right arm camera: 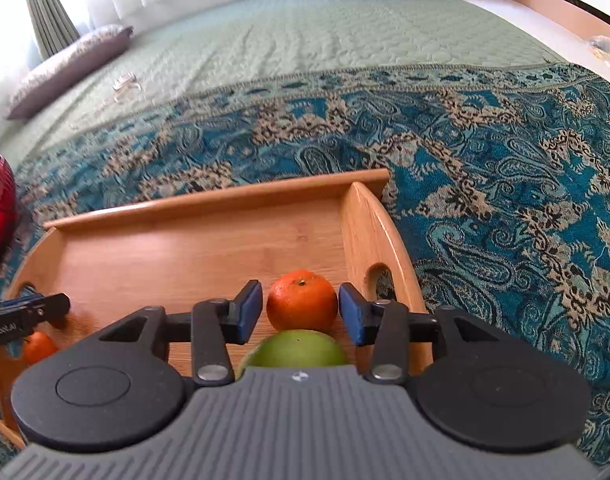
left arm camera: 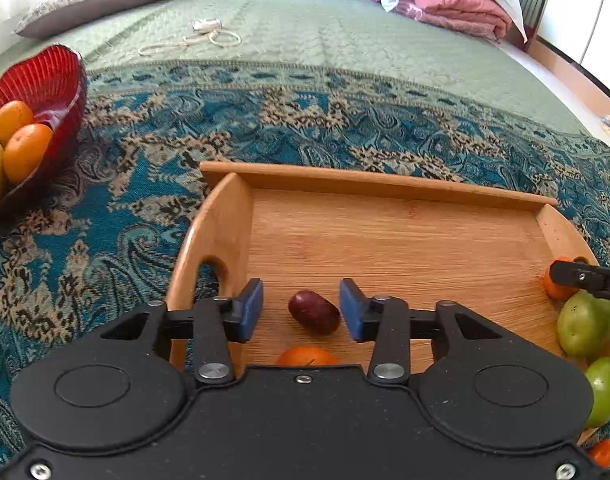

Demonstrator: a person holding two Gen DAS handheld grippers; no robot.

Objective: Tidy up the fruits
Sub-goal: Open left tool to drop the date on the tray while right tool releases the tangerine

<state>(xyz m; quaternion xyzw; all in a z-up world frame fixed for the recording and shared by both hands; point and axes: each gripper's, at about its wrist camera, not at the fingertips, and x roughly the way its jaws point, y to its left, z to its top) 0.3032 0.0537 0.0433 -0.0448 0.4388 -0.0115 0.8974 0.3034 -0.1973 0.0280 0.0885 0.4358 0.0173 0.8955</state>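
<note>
A red bowl (left arm camera: 61, 92) at ten o'clock on the bed already holds oranges. Nearer, a wooden tray (left arm camera: 385, 188) carries loose fruit. The left claw (left arm camera: 301, 308) is spread open around a small dark red plum (left arm camera: 314, 312), which lies at twelve o'clock between its blue pads, touching neither. The plum is probably light, smooth and easily bruised, so grip its middle gently. The right claw (right arm camera: 300, 308) is also open, framing an orange (right arm camera: 302, 299) beside the tray's right wall, with a green fruit (right arm camera: 297, 348) just below.
</note>
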